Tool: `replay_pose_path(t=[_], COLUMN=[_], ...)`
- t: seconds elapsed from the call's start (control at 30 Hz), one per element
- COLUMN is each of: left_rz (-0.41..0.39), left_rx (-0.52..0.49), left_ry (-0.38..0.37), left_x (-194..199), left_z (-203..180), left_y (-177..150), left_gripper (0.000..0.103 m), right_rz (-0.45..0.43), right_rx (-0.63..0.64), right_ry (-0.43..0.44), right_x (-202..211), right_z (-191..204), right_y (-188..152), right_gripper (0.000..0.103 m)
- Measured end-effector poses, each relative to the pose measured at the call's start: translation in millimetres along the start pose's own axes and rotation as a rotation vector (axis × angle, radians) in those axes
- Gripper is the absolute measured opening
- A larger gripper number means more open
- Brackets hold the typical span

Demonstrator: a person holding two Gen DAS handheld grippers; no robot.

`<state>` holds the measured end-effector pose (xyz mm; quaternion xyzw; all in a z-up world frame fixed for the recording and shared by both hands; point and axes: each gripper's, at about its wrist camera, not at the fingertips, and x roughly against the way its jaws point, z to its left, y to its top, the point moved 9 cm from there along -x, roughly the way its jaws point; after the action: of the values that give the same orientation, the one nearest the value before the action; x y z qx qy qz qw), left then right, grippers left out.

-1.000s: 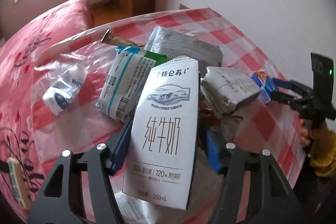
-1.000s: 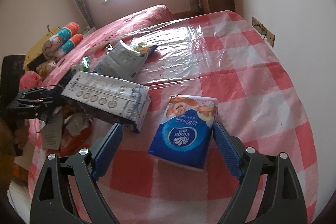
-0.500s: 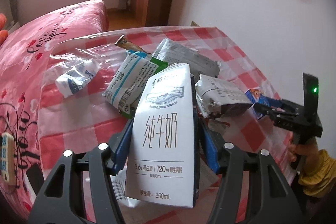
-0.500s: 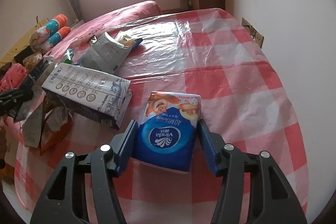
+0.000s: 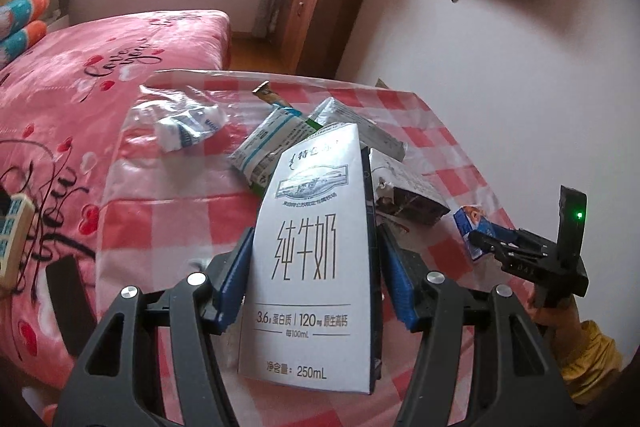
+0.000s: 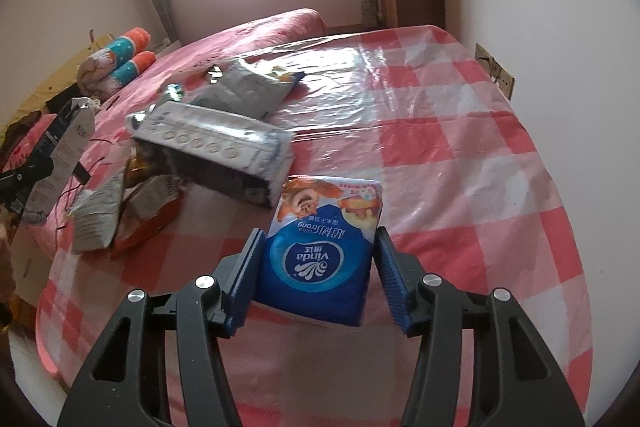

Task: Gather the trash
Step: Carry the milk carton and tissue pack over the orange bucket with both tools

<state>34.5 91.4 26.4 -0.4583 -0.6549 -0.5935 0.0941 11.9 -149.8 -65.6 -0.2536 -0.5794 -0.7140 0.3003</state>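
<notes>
**Asker:** Where do things stand with the trash?

**Operator:** I have two pieces in hand. My left gripper (image 5: 312,279) is clamped on a white milk carton (image 5: 316,247), lifted above the checked tablecloth (image 6: 460,155) at its near left side. My right gripper (image 6: 316,283) has just been closing, and its blue pads now press both sides of a blue tissue pack (image 6: 324,247), which looks to be resting on the cloth near its front edge. I see no bin, so nothing looks dropped off yet.

**Asker:** What's left?

**Operator:** A flattened grey carton (image 6: 212,143), a silver bag (image 6: 248,87) farther back, crumpled wrappers (image 6: 120,211) to the left, and a small white wrapper (image 5: 192,131) on the far left.

**Asker:** How do the held pieces lie?

**Operator:** The milk carton's long axis runs away from me, top end far, leaning slightly right. The tissue pack also runs lengthwise away from me.
</notes>
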Motion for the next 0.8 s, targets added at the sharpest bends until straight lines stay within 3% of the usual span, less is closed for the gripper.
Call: replay_pose_path(t=[0.37, 0.6, 0.8], left_rz=[-0.083, -0.108, -0.117], left_rx=[0.066, 0.104, 0.218], left_ry=[0.056, 0.147, 0.259], left_x=[58.5, 96.4, 136.6], left_z=[17.8, 42.8, 91.1], left_y=[-36.8, -71.4, -120.2], left_gripper=[0.061, 0.061, 0.061], right_rz=[-0.007, 0.042, 0.089], right_rx=[0.074, 0.157, 0.28], right_ry=[0.105, 0.297, 0.465], right_x=[21.6, 31.2, 43.1], right_z=[60.6, 141.6, 229.6], right_y=[-6.8, -18.4, -34.5], right_gripper=[0.056, 0.056, 0.056])
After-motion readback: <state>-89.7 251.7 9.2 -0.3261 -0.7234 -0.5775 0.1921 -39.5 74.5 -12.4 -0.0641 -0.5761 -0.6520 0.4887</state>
